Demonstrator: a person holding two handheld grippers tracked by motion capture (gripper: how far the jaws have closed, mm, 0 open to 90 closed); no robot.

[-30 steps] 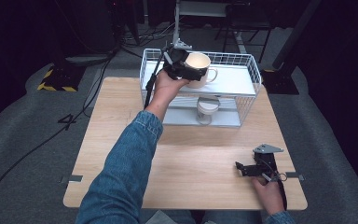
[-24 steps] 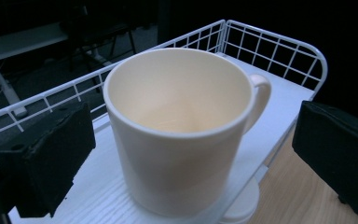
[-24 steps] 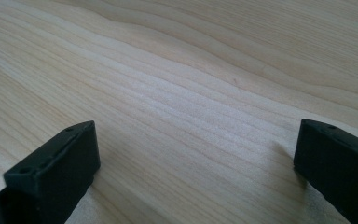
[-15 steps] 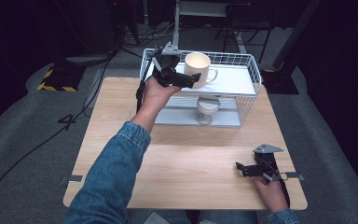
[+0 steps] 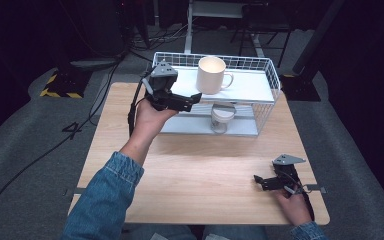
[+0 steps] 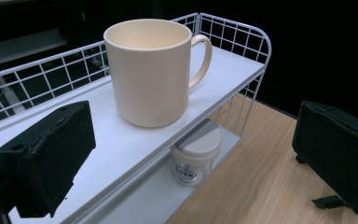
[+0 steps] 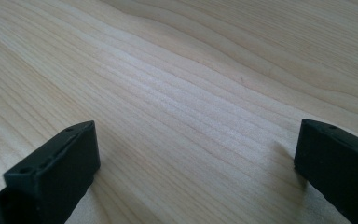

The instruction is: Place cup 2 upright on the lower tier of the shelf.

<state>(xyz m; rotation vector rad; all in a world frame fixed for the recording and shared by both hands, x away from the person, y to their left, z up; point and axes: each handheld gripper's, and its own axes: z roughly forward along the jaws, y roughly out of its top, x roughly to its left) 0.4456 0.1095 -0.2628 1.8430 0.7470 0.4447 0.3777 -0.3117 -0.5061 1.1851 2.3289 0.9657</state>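
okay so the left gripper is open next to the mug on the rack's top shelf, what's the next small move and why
Probably draw the left gripper farther back toward the table: the mug stands upright and free on the top shelf, the jaws wide apart and touching nothing.

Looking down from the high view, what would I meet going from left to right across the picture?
Yellow-and-black striped floor marker → left gripper held above the wooden table → cream ceramic mug on the white wire rack → right gripper, resting low at the table's near right.
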